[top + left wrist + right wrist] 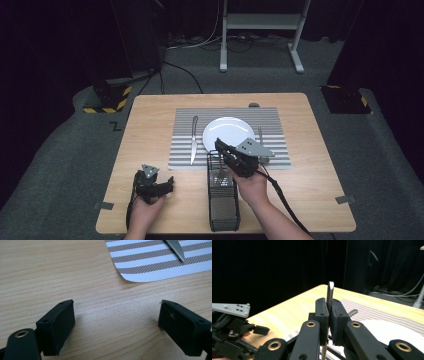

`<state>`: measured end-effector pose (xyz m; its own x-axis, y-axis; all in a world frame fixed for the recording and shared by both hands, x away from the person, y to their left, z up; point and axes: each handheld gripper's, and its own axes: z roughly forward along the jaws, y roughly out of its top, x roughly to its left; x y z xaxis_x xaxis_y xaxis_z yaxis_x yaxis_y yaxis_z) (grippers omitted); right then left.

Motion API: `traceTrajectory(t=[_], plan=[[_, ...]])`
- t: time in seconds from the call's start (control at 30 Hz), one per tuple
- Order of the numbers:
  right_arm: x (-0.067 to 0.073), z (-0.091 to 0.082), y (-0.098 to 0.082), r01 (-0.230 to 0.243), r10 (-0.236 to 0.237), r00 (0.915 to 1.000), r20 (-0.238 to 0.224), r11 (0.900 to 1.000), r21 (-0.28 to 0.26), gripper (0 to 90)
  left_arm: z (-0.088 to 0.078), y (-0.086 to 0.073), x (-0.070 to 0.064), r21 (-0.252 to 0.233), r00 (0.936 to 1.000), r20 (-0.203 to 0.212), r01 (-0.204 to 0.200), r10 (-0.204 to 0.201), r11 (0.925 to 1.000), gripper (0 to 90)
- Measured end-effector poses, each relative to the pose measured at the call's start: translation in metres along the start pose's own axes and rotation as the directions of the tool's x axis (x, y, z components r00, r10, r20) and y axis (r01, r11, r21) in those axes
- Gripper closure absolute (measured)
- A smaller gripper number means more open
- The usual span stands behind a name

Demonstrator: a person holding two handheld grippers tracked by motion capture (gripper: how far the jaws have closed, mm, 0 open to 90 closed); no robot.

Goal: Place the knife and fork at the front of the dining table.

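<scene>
The right tongs (329,312) are pinching the metal handle of a piece of cutlery (330,293), which sticks straight up between the pads, just above the black wire basket (223,200) it seems to be coming out of. The left tongs (116,325) rest spread wide and empty on the desk (50,272), near the striped placemat (160,265), out of the way.

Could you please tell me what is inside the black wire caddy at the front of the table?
The wire caddy looks bare in its near part. At its far end the right tool is shut on a piece of cutlery's metal handle; its lower end is hidden.
</scene>
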<state>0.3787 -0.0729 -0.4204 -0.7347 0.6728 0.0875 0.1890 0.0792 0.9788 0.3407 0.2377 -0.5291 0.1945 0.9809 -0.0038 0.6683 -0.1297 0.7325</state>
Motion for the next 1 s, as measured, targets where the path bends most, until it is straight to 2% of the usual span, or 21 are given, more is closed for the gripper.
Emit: traceTrajectory(t=[0.23,0.43,0.47,0.53,0.6,0.63,0.67,0.93,1.0], plan=[[0.007,-0.009,0.005,0.035,-0.036,0.9993,-0.006,0.998,-0.048,86.4,0.000,0.000,0.000,0.000,1.0000,0.000,0.000,0.000,1.0000,13.8],[0.008,-0.018,0.010,0.031,-0.031,0.9995,-0.009,0.996,-0.085,86.4,0.000,0.000,0.000,0.000,1.0000,0.000,0.000,0.000,1.0000,13.8],[0.010,-0.024,0.014,0.032,-0.034,0.9994,-0.010,0.993,-0.112,86.4,0.000,0.000,0.000,0.000,1.0000,0.000,0.000,0.000,1.0000,13.8],[0.010,-0.026,0.016,0.031,-0.032,0.9994,-0.011,0.992,-0.121,86.4,0.000,0.000,0.000,0.000,1.0000,0.000,0.000,0.000,1.0000,13.7],[0.013,-0.035,0.023,0.033,-0.034,0.9994,-0.007,0.986,-0.163,86.4,0.000,0.000,0.000,0.000,1.0000,0.000,0.000,0.000,1.0000,13.8],[0.013,-0.035,0.023,0.033,-0.034,0.9994,-0.007,0.986,-0.163,86.4,0.000,0.000,0.000,0.000,1.0000,0.000,0.000,0.000,1.0000,13.8],[0.014,-0.042,0.029,0.042,-0.043,0.9991,-0.004,0.981,-0.188,86.4,0.000,0.000,0.000,0.000,1.0000,0.000,0.000,0.000,1.0000,13.8],[0.018,-0.059,0.044,0.056,-0.056,0.9984,0.009,0.965,-0.254,86.5,0.000,0.000,0.000,0.000,1.0000,0.000,0.000,0.000,1.0000,13.7],[0.018,-0.066,0.050,0.059,-0.057,0.9982,0.016,0.958,-0.279,86.5,0.000,0.000,0.000,0.000,1.0000,0.000,0.000,0.000,1.0000,13.7]])
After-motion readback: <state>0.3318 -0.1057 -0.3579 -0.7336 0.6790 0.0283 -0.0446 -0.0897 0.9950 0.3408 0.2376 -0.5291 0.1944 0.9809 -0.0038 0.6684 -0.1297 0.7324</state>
